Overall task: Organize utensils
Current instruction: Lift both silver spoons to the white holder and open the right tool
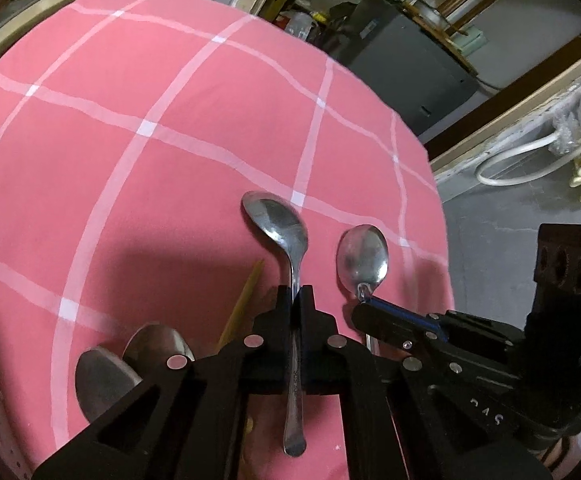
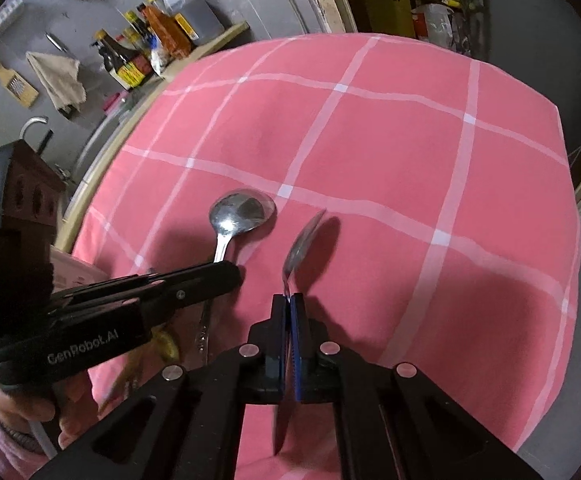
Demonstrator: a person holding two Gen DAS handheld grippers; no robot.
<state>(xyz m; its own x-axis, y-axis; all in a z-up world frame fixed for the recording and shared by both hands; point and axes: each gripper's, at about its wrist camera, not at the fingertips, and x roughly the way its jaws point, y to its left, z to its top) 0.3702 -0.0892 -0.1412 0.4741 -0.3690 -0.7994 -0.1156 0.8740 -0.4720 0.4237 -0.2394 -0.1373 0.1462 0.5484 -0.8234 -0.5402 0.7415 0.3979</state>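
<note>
Left wrist view: left gripper [image 1: 295, 294] jaws pinch spoon 1 [image 1: 286, 236] at its neck, bowl toward 12 o'clock over the pink checked tablecloth [image 1: 150, 184].
Loose utensils: 2 spoon bowls [image 1: 130, 364] at 8 o'clock.
Right wrist view: right gripper [image 2: 290, 300] jaws pinch spoon 2 [image 2: 302, 242] by its neck, bowl edge-on toward 12 o'clock.

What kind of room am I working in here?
Probably a home kitchen or utility corner. Sauce bottles crowd a wooden shelf, a rag hangs on the grey wall, and the table wears a pink checked cloth. Both jaws are shut on spoons.
</note>
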